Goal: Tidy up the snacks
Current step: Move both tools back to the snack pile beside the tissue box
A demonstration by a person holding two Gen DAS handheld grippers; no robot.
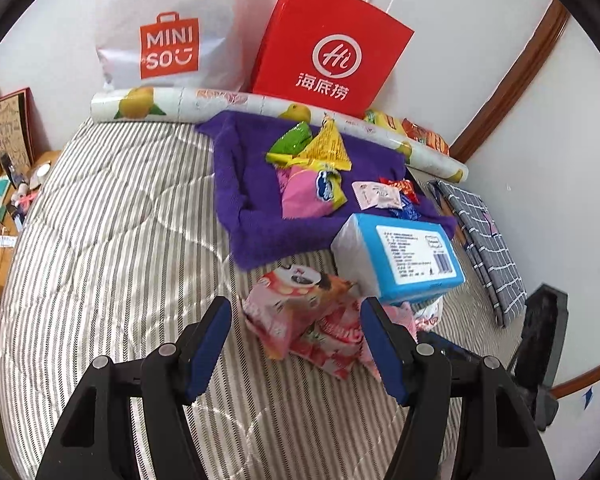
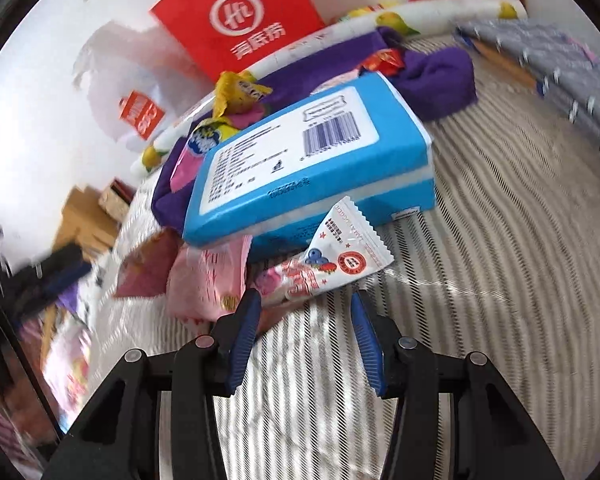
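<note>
A blue tissue pack lies on a striped quilt, and everything else sits around it. Just behind it a purple towel is spread on the quilt, and on the towel lie a green and yellow snack bag, a yellow triangular bag, a pink bag and some small wrapped sweets. In front of the tissue pack, partly tucked under its near edge, is a heap of pink and red snack packets. Behind the towel a patterned roll lies across the quilt, with a white shopping bag and a red paper bag leaning on the wall behind it.

The left gripper hangs over the pink and red packets with its jaws spread, the packets lying between the pads but not pressed.

In the right wrist view, a white sachet with berries printed on it pokes out from under the front of the tissue pack. The right gripper is right at the sachet's near end, its jaws parted; no pad presses on anything.
</note>
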